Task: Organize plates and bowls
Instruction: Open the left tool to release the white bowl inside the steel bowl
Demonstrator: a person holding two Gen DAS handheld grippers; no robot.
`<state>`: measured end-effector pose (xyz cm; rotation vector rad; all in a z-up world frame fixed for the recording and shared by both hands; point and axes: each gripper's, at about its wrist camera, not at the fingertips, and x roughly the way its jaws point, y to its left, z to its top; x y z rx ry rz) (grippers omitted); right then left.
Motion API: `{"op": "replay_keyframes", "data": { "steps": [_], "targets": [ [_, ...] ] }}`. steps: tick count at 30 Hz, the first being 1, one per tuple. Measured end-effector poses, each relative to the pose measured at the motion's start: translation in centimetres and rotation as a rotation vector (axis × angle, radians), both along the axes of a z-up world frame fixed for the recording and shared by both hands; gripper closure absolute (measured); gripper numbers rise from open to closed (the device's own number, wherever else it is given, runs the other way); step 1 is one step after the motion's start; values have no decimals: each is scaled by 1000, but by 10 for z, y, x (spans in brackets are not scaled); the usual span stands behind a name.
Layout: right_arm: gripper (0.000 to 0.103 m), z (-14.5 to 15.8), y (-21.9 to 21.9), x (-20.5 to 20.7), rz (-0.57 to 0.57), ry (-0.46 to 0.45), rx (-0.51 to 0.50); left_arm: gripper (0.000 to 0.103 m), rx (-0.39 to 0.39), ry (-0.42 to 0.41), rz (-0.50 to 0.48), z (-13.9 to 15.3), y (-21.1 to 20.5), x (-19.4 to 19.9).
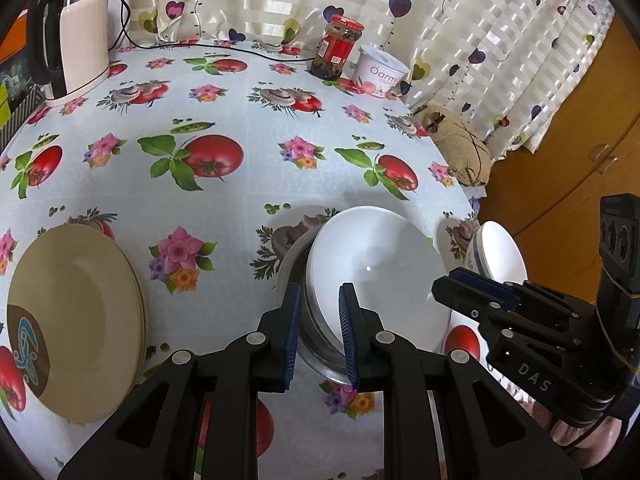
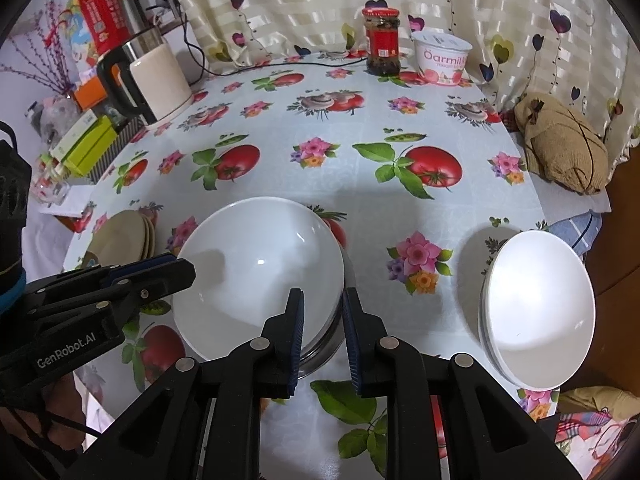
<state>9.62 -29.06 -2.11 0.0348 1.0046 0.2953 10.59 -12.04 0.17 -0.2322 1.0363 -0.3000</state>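
A white plate [image 1: 380, 264] lies on a steel bowl [image 1: 316, 354] in the middle of the table. My left gripper [image 1: 319, 334] is open, its fingers either side of the left rim of the plate and bowl. In the right wrist view my right gripper [image 2: 322, 338] is open around the right rim of the same white plate [image 2: 256, 276] and steel bowl [image 2: 320, 354]. A stack of beige plates [image 1: 76, 320] lies at the left; it shows small in the right wrist view [image 2: 120, 240]. A stack of white bowls [image 2: 536, 308] stands at the right, also seen in the left wrist view [image 1: 500, 252].
An electric kettle [image 1: 76, 44] stands at the back left with its cord. A red-lidded jar [image 1: 338, 48] and a yogurt tub [image 1: 382, 72] stand at the back by the curtain. A brown cloth bundle [image 2: 560, 144] lies past the table's right edge. Boxes [image 2: 84, 144] crowd the left side.
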Motion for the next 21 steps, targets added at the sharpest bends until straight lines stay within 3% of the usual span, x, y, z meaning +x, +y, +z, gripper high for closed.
{"op": "replay_keyframes", "data": {
  "steps": [21],
  "targets": [
    [81,30,-23,-17,-39,-76,33,84,-3,-79,-45,28,-18,-8]
  ]
}}
